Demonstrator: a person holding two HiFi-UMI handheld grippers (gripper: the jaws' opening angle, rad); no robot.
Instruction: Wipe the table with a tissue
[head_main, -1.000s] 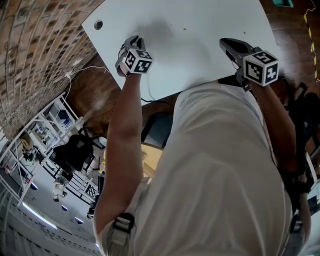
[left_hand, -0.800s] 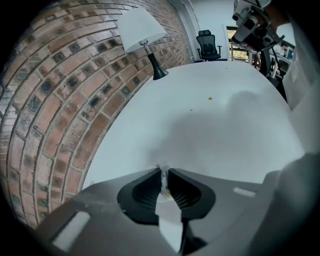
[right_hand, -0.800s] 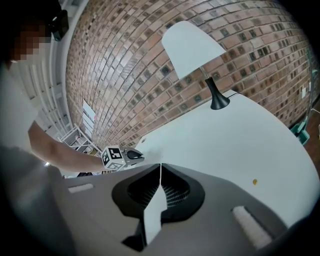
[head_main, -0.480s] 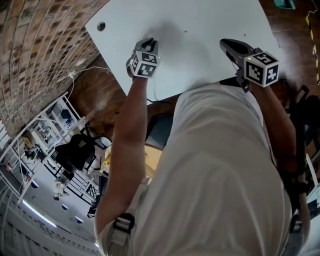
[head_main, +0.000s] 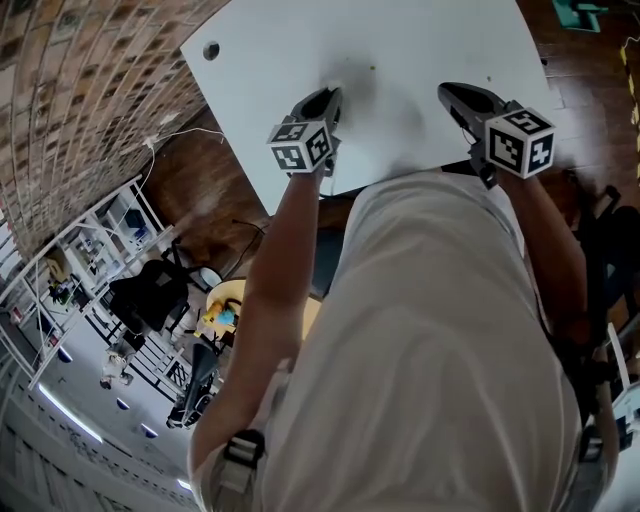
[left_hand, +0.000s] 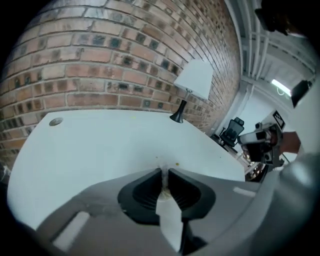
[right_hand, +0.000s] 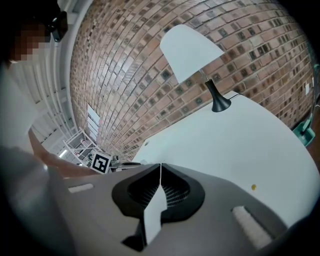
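Head view looks steeply down; gripper views, seemingly close, share the table (head_main: 400, 40).

A brick wall (left_hand: 125, 60) stood behind a white lamp (left_hand: 192, 82). The floor (head_main: 195, 185) was brown wood. A black chair (left_hand: 231, 135) sat far off.

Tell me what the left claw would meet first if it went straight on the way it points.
Probably the white table just ahead of the left claw; its pinched tissue would touch first. The lamp stands off to the right.
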